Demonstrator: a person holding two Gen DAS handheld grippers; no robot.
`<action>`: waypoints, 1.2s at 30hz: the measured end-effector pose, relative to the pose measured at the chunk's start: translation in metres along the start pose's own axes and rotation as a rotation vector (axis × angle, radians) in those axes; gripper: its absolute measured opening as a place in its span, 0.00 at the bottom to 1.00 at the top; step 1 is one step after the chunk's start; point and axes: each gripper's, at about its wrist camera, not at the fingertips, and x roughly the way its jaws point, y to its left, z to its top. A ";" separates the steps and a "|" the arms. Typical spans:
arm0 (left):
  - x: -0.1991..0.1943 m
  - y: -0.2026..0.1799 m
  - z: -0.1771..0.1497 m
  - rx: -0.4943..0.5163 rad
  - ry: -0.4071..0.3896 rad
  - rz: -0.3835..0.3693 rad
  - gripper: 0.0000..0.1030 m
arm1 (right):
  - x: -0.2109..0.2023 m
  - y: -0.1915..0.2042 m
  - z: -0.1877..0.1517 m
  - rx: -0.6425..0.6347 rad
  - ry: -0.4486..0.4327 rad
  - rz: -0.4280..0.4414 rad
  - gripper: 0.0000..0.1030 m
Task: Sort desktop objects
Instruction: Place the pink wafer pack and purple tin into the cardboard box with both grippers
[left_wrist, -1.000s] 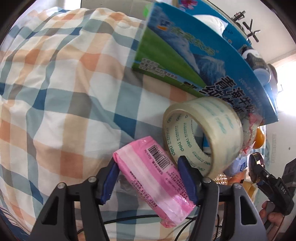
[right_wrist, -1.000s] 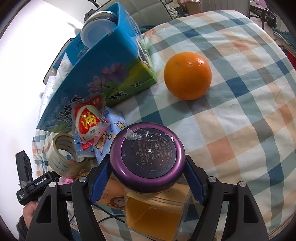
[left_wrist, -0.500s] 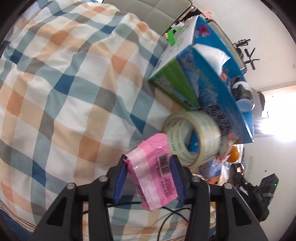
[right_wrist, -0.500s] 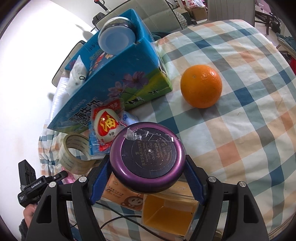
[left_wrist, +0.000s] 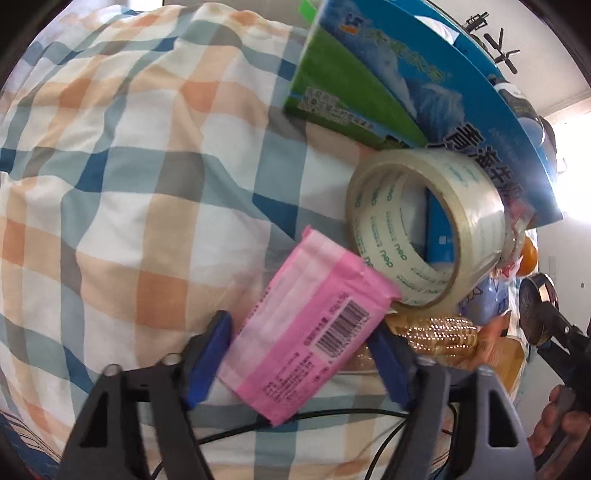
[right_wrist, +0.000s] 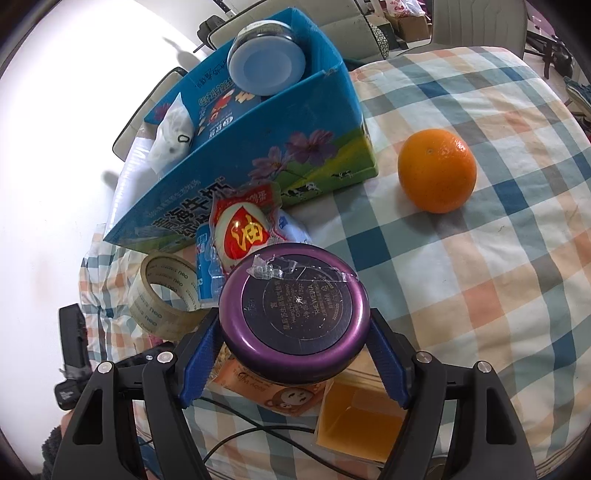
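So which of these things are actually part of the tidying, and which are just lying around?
Part of the job:
- pink packet, gripped by the left fingers
- purple tin, gripped by the right fingers
- blue box
- tape roll
- orange

Just lying about:
- checked cloth
- black cable

Pink barcoded packet (left_wrist: 306, 325) tilted beside upright tape roll (left_wrist: 424, 229); purple round tin (right_wrist: 293, 314) held.

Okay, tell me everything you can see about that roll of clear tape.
The tape roll is wide clear packing tape on a pale core printed with green lettering. It lies tilted on the checked cloth, open centre facing the left camera. It rests against the blue carton behind it, and the pink packet overlaps its lower rim. Neither gripper holds it.
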 end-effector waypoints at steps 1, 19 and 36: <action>-0.004 0.001 0.001 -0.006 -0.009 -0.016 0.58 | 0.000 0.001 -0.001 -0.004 -0.001 -0.001 0.75; -0.128 -0.060 0.102 0.034 -0.328 -0.242 0.53 | -0.049 0.051 0.067 -0.120 -0.202 0.018 0.75; -0.048 -0.099 0.170 0.063 -0.221 -0.176 0.55 | 0.046 0.072 0.136 -0.283 -0.118 -0.253 0.75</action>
